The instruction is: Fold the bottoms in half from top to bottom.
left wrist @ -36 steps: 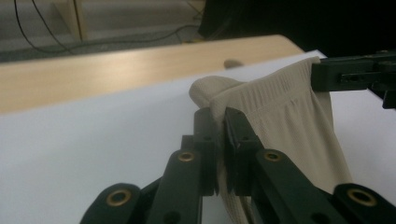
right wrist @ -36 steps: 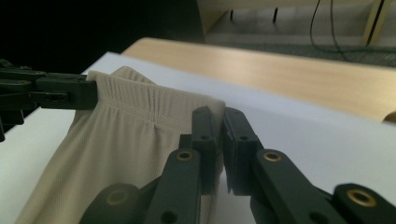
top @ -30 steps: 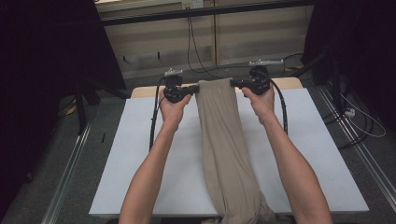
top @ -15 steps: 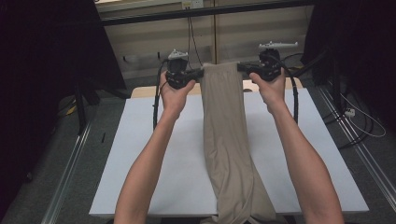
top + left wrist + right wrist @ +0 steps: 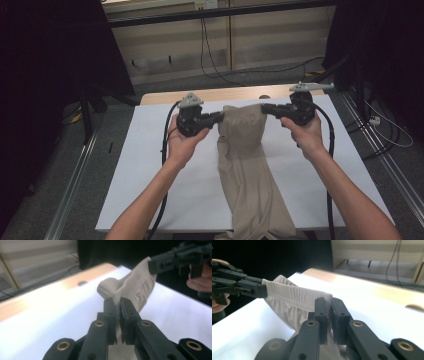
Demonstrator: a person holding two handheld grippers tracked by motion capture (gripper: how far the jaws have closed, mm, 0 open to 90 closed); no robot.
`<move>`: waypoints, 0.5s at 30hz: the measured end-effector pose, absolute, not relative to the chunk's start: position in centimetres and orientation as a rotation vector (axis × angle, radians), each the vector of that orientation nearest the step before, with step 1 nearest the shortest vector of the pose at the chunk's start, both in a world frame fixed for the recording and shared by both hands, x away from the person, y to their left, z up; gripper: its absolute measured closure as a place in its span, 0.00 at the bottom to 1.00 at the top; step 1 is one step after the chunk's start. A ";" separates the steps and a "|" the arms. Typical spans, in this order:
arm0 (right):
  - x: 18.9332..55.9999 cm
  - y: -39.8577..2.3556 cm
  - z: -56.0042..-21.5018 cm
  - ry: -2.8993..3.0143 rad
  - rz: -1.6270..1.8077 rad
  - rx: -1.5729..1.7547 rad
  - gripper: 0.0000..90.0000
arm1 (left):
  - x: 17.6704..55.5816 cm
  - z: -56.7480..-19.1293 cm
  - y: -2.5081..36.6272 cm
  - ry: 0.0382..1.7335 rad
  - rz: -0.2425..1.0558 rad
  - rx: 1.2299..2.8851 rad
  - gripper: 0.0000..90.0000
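Your left gripper (image 5: 220,118) and right gripper (image 5: 263,107) each clamp their jaws on a corner of the cloth (image 5: 247,165) above the bench (image 5: 150,165).

A white table top (image 5: 150,165) fills the middle of the high view, with a strip of pale wood (image 5: 165,96) along its far edge. Beyond it, at the top of the frame, stands a light panelled wall (image 5: 160,45) with black cables (image 5: 207,45) hanging down. Dark curtains (image 5: 50,60) close both upper corners. Grey floor (image 5: 45,200) with metal rails (image 5: 75,195) runs along the sides.
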State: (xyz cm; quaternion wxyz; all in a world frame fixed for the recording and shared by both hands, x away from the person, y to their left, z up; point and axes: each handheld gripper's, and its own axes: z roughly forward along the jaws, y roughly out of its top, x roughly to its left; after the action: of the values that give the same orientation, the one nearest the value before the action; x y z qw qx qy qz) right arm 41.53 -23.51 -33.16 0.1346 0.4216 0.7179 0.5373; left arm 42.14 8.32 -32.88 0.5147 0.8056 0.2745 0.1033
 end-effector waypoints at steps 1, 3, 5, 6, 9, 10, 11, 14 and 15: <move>40.5 -23.5 -33.4 2.102 1.551 1.206 0.94 | 41.2 -33.3 8.5 0.645 0.229 1.944 0.94; 38.7 -23.5 -34.2 2.127 1.562 1.198 0.94 | 39.5 -34.2 8.9 0.610 0.202 1.972 0.94; 36.8 -23.3 -35.4 2.176 1.547 1.174 0.94 | 37.8 -35.5 9.1 0.589 0.177 2.007 0.94; 35.9 -23.2 -36.1 2.204 1.537 1.168 0.94 | 37.1 -36.1 9.2 0.575 0.171 2.030 0.94; 33.8 -22.8 -38.6 2.286 1.501 1.181 0.94 | 35.4 -38.1 9.2 0.550 0.139 2.112 0.94; 33.2 -22.6 -39.4 2.324 1.490 1.170 0.94 | 34.9 -38.7 9.2 0.550 0.127 2.133 0.94; 32.6 -22.5 -40.1 2.356 1.496 1.141 0.94 | 34.4 -39.3 9.3 0.555 0.113 2.139 0.94; 31.3 -22.1 -41.3 2.436 1.429 1.119 0.93 | 32.9 -40.8 9.4 0.545 0.068 2.170 0.94; 31.0 -22.0 -41.7 2.446 1.426 1.125 0.93 | 32.5 -41.2 9.3 0.536 0.053 2.175 0.94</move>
State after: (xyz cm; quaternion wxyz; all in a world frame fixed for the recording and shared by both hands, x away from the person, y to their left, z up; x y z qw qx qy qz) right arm 31.01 -22.05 -41.73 0.0476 0.3689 0.8019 0.4675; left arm 32.47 9.31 -41.20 0.4352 0.8740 0.2153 0.0213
